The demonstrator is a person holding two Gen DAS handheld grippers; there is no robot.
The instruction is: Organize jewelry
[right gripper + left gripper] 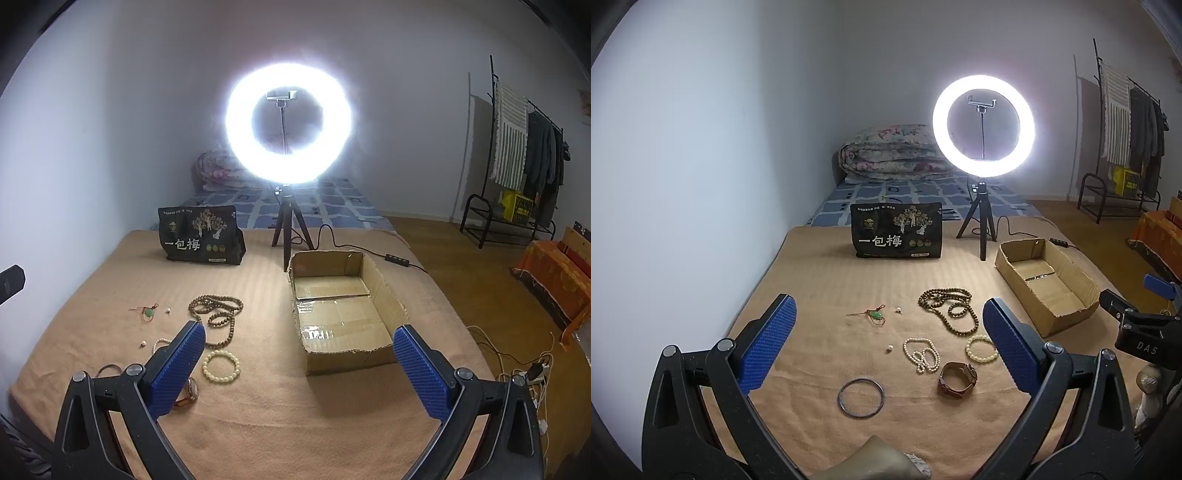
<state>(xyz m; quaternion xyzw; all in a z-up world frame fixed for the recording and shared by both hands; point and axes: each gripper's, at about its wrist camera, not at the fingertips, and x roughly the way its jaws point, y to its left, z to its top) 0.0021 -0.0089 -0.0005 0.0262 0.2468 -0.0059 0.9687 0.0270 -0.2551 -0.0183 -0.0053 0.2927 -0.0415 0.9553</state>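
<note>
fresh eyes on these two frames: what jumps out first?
The lit ring light on its tripod dominates, standing at the far side of the tan blanket. Nearer lies scattered jewelry: brown bead strand, pearl necklace, dark bangle. To its right sits an empty cardboard box. Both claws are open.

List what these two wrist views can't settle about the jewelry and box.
- Watch: right wrist view, mostly hidden behind the gripper's blue pad; its face is unreadable.
- Pearl necklace and dark bangle: right wrist view, largely covered by the same finger.
- Two loose beads: left wrist view, too small to identify.
- Cardboard box: left wrist view, near wall hides part of the floor.
</note>
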